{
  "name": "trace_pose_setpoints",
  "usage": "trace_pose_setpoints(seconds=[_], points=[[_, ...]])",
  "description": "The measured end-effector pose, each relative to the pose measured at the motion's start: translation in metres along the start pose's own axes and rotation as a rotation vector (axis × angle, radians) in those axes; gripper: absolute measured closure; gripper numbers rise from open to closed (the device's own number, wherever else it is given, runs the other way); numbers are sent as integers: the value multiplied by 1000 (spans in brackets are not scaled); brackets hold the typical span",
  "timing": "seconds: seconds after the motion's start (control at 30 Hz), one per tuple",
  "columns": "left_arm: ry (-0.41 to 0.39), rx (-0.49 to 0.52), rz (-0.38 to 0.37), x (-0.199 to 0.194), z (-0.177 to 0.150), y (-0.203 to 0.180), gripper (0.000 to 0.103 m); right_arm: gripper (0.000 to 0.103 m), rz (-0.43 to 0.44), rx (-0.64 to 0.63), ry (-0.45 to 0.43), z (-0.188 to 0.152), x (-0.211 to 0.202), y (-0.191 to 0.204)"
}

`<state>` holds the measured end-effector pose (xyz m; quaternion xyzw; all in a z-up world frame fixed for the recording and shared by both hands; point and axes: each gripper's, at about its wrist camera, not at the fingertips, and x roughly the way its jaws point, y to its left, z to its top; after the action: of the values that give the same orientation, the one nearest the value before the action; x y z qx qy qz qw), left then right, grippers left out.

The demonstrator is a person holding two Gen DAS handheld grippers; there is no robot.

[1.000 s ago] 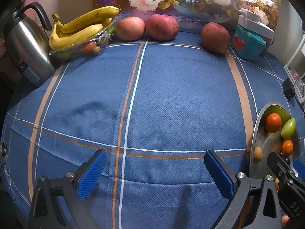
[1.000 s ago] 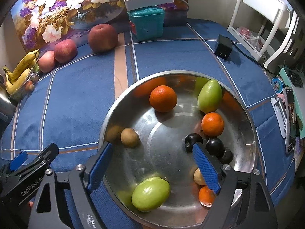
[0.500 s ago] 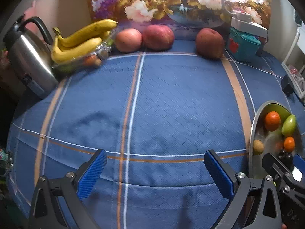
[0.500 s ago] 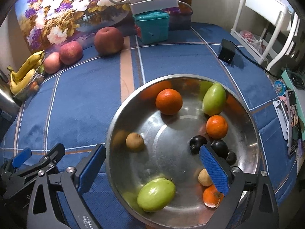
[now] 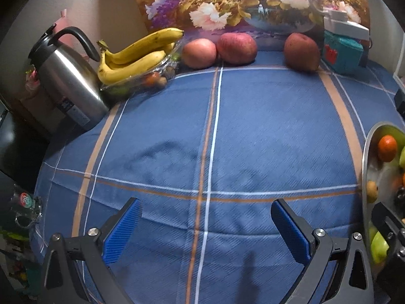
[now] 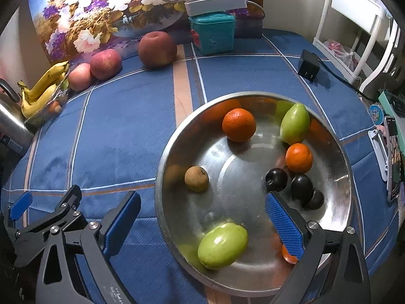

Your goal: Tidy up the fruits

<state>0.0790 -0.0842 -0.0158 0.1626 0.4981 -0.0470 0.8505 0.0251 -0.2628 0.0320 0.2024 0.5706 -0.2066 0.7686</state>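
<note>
A steel bowl (image 6: 336, 177) holds two oranges (image 6: 239, 124), two green fruits (image 6: 222, 245), dark plums (image 6: 301, 185) and a small brown fruit (image 6: 196, 178). My right gripper (image 6: 202, 223) is open and empty, above the bowl's near left rim. My left gripper (image 5: 206, 228) is open and empty over bare blue cloth; the bowl (image 5: 365, 157) is at its right. Three red apples (image 5: 236, 48) and a bunch of bananas (image 5: 134, 58) lie along the table's far edge.
A steel kettle (image 5: 68, 81) stands far left. A teal box (image 6: 212, 34) with a white lamp on it stands at the back. A black power adapter (image 6: 308, 64) and cable lie right of it. A flower painting leans against the wall.
Both grippers have drawn back and shifted left. In the right wrist view the bowl now sits further right. Both stay open and empty.
</note>
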Motion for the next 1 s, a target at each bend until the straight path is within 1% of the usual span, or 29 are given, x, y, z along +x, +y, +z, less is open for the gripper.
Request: trace_pose_setpoints(seconds=[0.2,0.33,0.47,0.73,0.87,1.0], points=[[33,2,19,-3,-14,8,0,4,3,-6,-6,-13,-8,3],[42,12,34,-7,-23,13,0,4,1,-17,-8,-24,-14,5],[57,14,26,-13,-33,18,0,4,6,-24,-5,-38,-19,6],[47,33,25,-28,-59,25,0,4,5,-34,4,-62,-24,4],[32,29,25,-34,-64,27,0,4,13,-28,2,-69,-28,1],[9,20,8,-43,-66,31,0,4,14,-22,-1,-72,-32,0]])
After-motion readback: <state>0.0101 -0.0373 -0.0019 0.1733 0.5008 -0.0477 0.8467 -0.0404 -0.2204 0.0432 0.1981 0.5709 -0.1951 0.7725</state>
